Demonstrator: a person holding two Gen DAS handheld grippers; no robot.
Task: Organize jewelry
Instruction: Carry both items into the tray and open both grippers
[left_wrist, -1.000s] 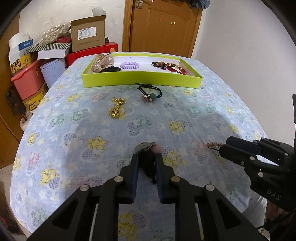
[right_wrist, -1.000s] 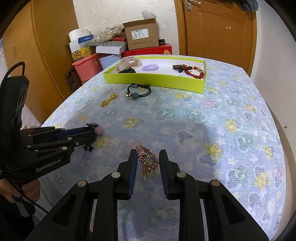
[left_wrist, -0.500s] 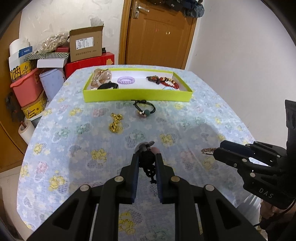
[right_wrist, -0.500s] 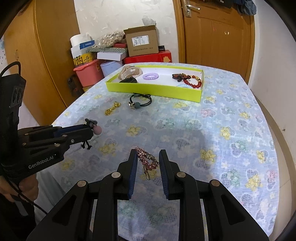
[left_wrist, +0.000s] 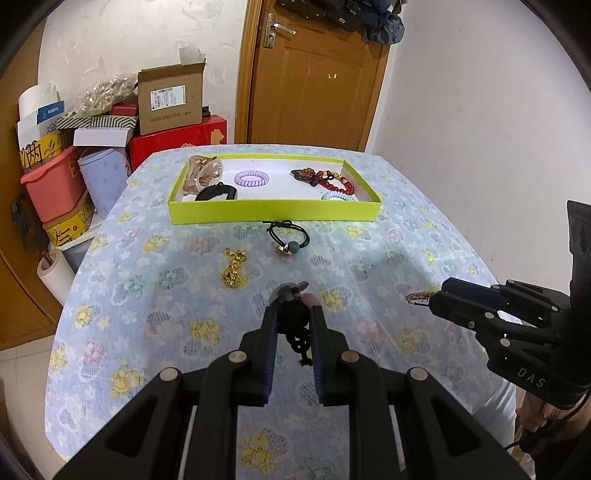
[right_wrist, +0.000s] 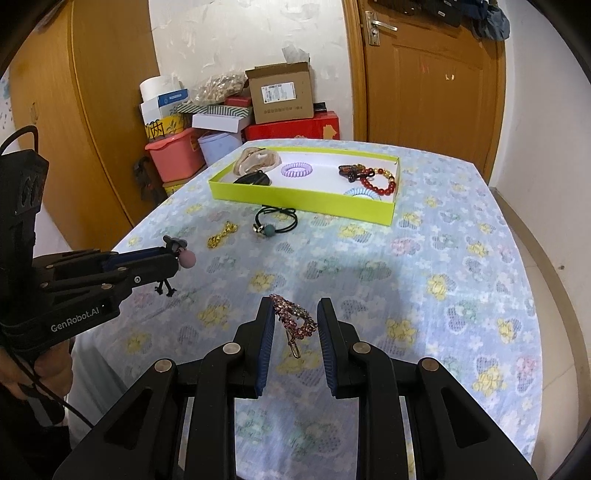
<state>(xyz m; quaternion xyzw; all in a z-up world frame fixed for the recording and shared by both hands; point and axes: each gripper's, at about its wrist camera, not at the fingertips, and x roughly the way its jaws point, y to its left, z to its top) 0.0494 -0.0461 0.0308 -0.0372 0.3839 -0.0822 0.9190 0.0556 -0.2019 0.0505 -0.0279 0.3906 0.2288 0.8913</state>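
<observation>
Jewelry lies partly sorted: a yellow-green tray stands near the far edge of the table, holding a pale shell-like clip, a black piece, a lilac spiral hair tie, a red bead bracelet and a light blue spiral tie. Just in front of the tray's near wall lies a black hair elastic with a teal bead, and beside it, toward the left edge, a gold chain. The table wears a pale blue cloth printed with flowers.

The left gripper is clamped on a dark hair tie with a pink ball, held clear above the cloth. The right gripper pinches a pink rhinestone hair clip, also off the surface.

Behind the table stand a wooden door, a white wall, and at the far left corner a pile of boxes: a cardboard carton, a red box, a pink tub.
</observation>
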